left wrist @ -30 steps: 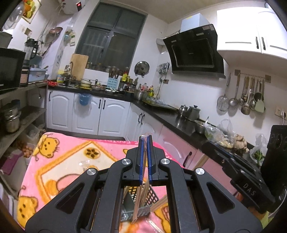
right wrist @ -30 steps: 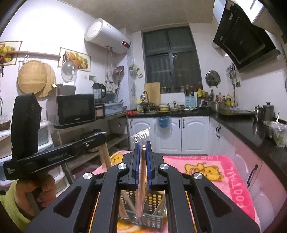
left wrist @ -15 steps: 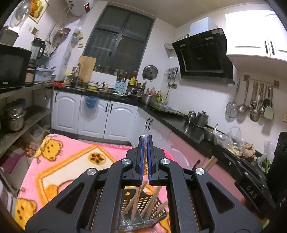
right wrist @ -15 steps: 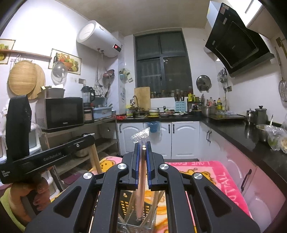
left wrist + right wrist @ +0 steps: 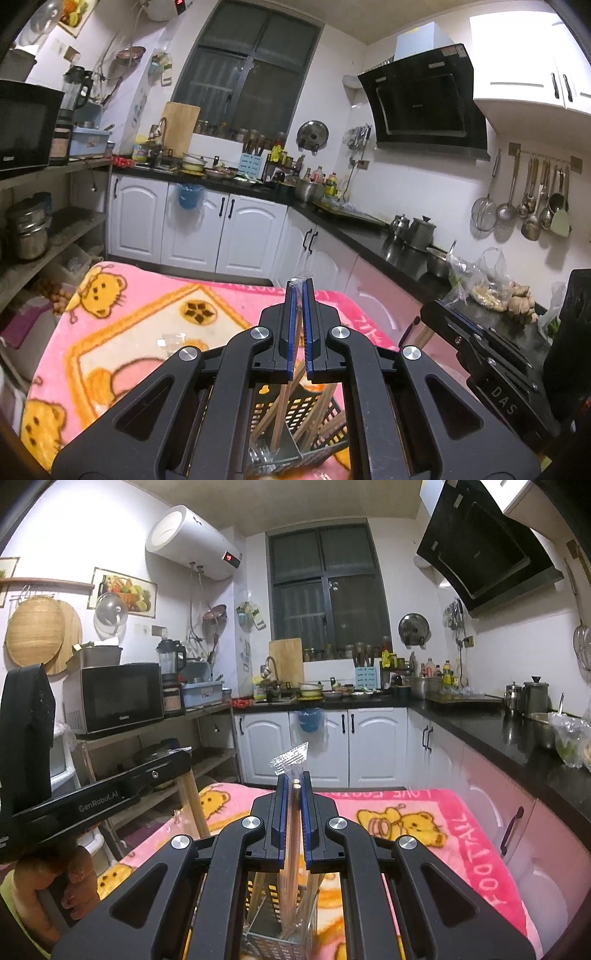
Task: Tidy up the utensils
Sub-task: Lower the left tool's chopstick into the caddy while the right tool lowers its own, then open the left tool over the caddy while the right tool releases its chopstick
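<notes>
At the far left of the right wrist view we see a hand gripping the left gripper, whose fingers are clamped on a wrapped pair of chopsticks slanting down toward the pink blanket that covers the surface. In the left gripper's own view its blue pads sit nearly together, a scrap of clear wrapper poking from the tips. Below and between the fingers stands the perforated utensil caddy, with several chopsticks leaning inside it. The open blanket stretches left of the caddy to its far edge; one small clear wrapper piece lies there. Moving right, our right gripper is clamped on another plastic-sleeved chopstick pair, upright, its lower end down in the caddy; the sleeve's crimped top rises above the tips. To the right, the blanket's lettered edge runs near the white cabinets under the dark worktop
</notes>
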Demonstrator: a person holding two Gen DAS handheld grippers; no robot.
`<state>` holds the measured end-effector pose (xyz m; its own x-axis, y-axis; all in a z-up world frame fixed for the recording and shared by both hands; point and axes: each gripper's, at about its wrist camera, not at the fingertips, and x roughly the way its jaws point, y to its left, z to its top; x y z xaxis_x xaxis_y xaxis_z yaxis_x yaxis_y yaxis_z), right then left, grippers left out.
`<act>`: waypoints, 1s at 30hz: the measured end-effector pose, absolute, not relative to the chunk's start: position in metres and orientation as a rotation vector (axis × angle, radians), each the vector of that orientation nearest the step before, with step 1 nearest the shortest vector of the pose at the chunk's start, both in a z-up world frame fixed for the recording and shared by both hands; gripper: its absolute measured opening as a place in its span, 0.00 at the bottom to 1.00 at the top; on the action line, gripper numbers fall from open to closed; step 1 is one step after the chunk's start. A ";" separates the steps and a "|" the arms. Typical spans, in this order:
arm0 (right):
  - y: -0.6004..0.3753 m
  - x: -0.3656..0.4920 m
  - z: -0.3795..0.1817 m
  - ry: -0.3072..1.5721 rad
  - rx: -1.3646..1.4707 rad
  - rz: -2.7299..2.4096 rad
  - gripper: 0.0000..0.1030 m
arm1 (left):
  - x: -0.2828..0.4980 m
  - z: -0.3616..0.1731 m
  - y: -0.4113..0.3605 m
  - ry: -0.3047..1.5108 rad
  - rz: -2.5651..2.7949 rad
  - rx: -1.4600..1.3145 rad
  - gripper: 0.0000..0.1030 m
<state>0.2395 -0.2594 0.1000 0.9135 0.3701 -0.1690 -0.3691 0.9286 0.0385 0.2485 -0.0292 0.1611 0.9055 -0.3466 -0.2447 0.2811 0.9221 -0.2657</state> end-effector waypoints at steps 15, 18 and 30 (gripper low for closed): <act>-0.253 0.263 0.071 0.305 0.013 0.390 0.07 | 0.271 0.122 -0.036 0.383 -0.325 -0.228 0.02; -0.252 0.269 0.063 0.344 0.017 0.388 0.07 | 0.274 0.114 -0.036 0.410 -0.325 -0.230 0.02; -0.262 0.277 0.045 0.415 0.060 0.382 0.20 | 0.273 0.103 -0.031 0.444 -0.314 -0.230 0.06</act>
